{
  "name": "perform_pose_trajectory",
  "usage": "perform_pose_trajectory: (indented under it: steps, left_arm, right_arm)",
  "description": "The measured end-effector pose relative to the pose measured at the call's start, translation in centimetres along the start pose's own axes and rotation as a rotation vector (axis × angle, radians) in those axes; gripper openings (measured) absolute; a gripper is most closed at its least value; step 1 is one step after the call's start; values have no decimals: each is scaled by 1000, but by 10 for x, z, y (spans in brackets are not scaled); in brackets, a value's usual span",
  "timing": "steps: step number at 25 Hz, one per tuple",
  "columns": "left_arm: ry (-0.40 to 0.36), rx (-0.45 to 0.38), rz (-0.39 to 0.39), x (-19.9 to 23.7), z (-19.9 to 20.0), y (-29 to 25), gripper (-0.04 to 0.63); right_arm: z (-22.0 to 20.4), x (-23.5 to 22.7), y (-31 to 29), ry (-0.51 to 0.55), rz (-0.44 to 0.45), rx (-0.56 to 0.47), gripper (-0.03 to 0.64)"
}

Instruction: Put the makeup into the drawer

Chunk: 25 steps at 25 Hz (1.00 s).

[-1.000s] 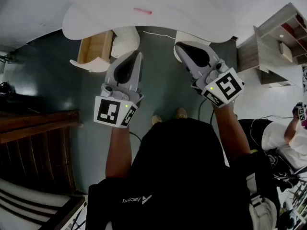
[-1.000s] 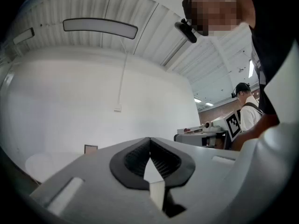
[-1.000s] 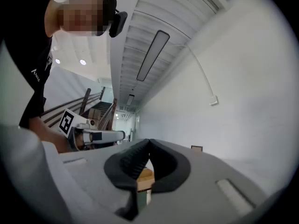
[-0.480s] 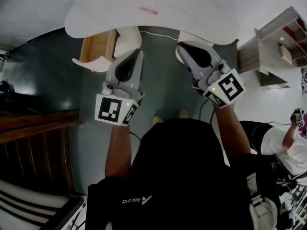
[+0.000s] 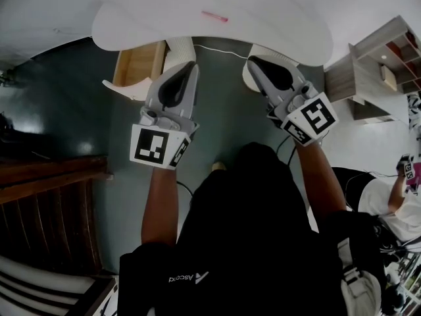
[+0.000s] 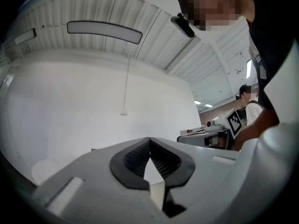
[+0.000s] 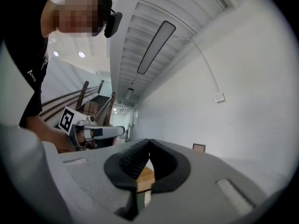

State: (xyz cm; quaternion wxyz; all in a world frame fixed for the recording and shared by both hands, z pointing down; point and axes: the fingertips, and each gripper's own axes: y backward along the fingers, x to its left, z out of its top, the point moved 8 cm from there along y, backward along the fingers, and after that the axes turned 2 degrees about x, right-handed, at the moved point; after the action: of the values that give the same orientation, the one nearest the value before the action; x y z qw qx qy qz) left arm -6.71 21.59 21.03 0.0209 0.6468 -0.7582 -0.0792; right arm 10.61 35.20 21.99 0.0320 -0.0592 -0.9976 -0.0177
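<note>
The left tongs (image 5: 188,68) and right tongs (image 5: 254,63) are both closed on nothing and held side by side before the near edge of the white bench (image 5: 283,25), the pink makeup (image 5: 215,16) lies near the bench's middle, and the wooden drawer (image 5: 135,66) stands open under its near left edge.

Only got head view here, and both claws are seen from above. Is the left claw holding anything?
Observer: No. The left gripper view shows the left claw shut, tips touching, nothing between them.
Operator: And the right one?
Observer: The right gripper view shows the right claw shut too, and empty.
</note>
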Motion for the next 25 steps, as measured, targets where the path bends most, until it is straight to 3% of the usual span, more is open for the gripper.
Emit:
perform_pose_trajectory:
  steps: [7, 14, 16, 25]
  left_arm:
    - [-7, 4, 9, 35, -9, -16, 9]
    - [-11, 39, 42, 74, -32, -55, 9]
    - [-13, 52, 48, 86, -39, -72, 9]
    - [0, 109, 118, 135, -73, -148, 9]
  right_arm:
    - [-8, -26, -45, 48, -18, 50, 3]
    - [-28, -79, -97, 69, -3, 113, 3]
    - [-37, -101, -113, 63, 8, 140, 42]
    - [-93, -192, -197, 120, 115, 366, 100]
